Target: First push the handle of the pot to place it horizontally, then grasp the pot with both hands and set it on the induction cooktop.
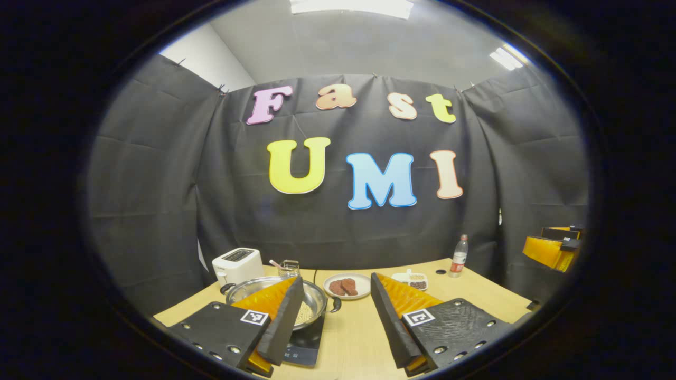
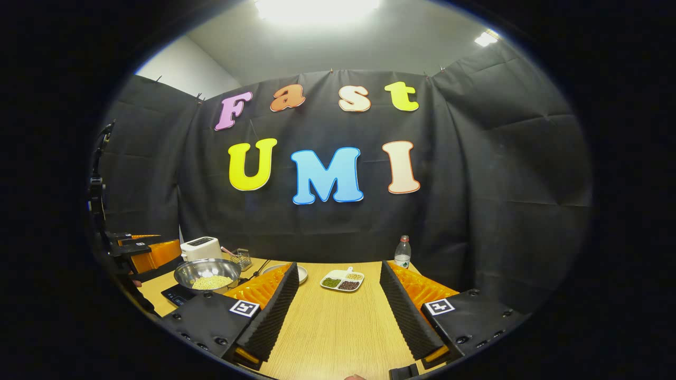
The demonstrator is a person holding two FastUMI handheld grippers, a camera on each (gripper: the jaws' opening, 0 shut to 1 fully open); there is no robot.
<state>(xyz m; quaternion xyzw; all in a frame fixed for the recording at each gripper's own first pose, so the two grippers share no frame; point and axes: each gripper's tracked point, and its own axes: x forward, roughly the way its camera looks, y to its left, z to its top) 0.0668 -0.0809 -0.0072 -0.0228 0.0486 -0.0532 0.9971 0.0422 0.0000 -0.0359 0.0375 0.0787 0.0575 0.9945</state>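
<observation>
Both tongs, left (image 1: 331,322) and right (image 2: 338,311), gaping empty, with pot (image 1: 311,301) already on cooktop (image 1: 303,345) just behind left pair's left finger, well left of right pair.

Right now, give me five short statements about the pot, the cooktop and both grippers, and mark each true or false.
1. The pot sits on the induction cooktop. True.
2. The pot is empty. False: pale grains lie in its bottom, as the right gripper view shows.
3. The left gripper is shut on the pot. False: its fingers stand wide apart and hold nothing.
4. The right gripper is open over bare table. True.
5. The water bottle lies on its side beside the toaster. False: it stands upright near the far right of the table, away from the toaster.
</observation>
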